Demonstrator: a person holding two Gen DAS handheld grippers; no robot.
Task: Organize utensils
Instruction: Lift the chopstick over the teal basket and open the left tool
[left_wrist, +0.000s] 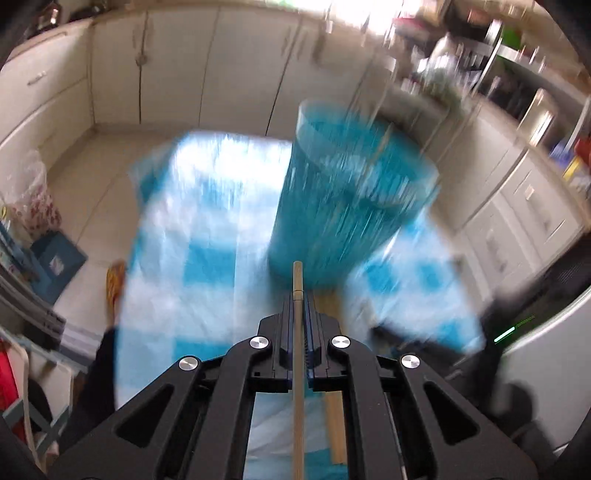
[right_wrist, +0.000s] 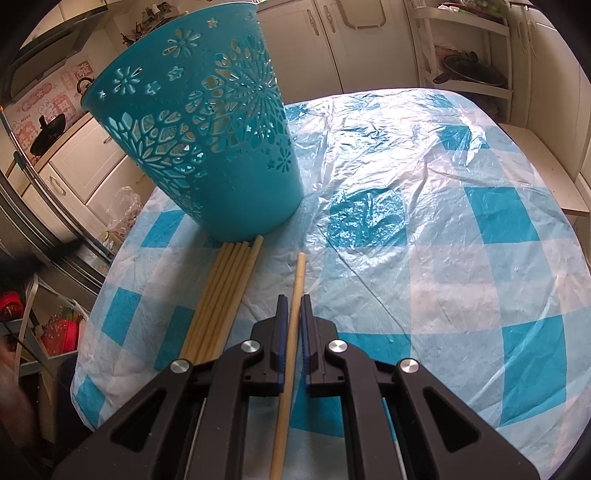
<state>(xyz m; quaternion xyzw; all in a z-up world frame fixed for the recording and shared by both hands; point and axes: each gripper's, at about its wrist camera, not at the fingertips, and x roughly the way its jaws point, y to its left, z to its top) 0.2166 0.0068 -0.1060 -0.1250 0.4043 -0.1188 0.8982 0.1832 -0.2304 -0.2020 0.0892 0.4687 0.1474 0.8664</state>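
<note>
I take the teal basket (right_wrist: 207, 147) as my landmark; it stands upright on the checked plastic tablecloth (right_wrist: 424, 221). My left gripper (left_wrist: 297, 295) is pressed together on 1 chopstick (left_wrist: 297, 332), whose tip points at the basket's near wall, just short of it. The left view is smeared, so I cannot tell whether that tip touches the basket.

My right gripper (right_wrist: 291, 299) has its fingers close on either side of a second chopstick (right_wrist: 291, 332), pinching it as far as I can judge; its tip lies on the cloth, near the basket's foot. A bundle of loose chopsticks (right_wrist: 221, 295) lies just left of it, ends almost against the base.

I judge the step in hand to be loading sticks into the basket. Next, each held stick must be lifted above the rim and tipped upright before I let go.
</note>
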